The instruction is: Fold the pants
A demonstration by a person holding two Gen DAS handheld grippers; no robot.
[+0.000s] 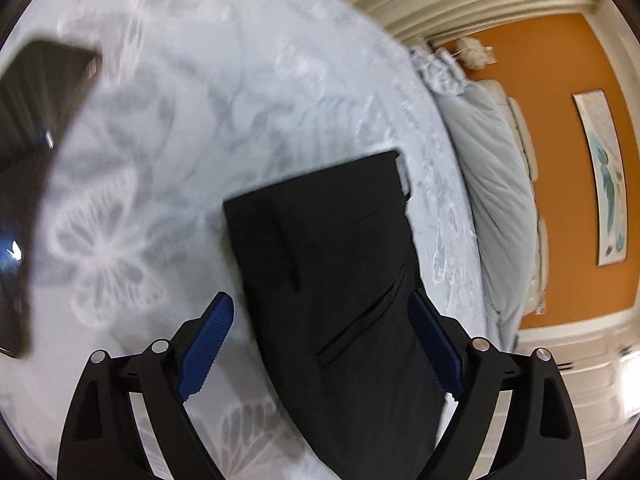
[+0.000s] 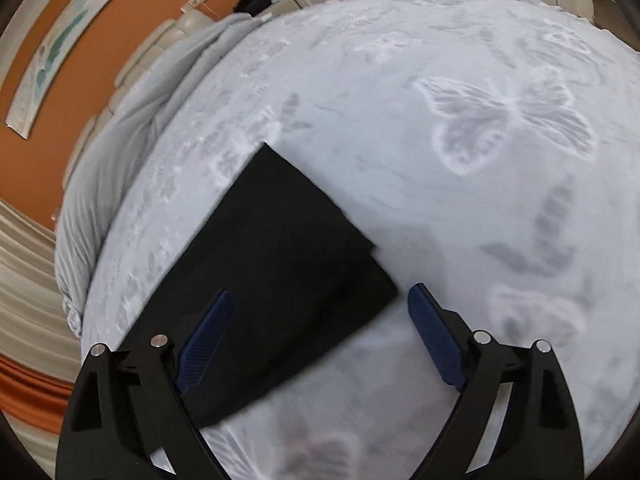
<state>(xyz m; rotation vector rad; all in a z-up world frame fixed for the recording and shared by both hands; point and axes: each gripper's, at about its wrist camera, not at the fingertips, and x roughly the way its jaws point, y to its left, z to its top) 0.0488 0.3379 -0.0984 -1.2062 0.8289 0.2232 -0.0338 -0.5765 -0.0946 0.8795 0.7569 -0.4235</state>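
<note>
Left gripper (image 1: 322,340) held above black pants (image 1: 332,264), my blue fingers (image 1: 206,350) wide apart, gripping nothing. Right gripper (image 2: 320,338) also spread, over pants (image 2: 264,264) corner. Pants lay folded flat on butterfly-patterned bedspread (image 2: 460,160), near grey duvet (image 1: 496,184). Could not read any label or writing on pants.

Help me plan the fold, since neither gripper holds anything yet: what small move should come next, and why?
Probably lower the left gripper onto the black pants and close on the fabric. Its jaws are open and already straddle the cloth, which lies flat on the butterfly bedspread. The right gripper is open too, near the other end's corner.
</note>
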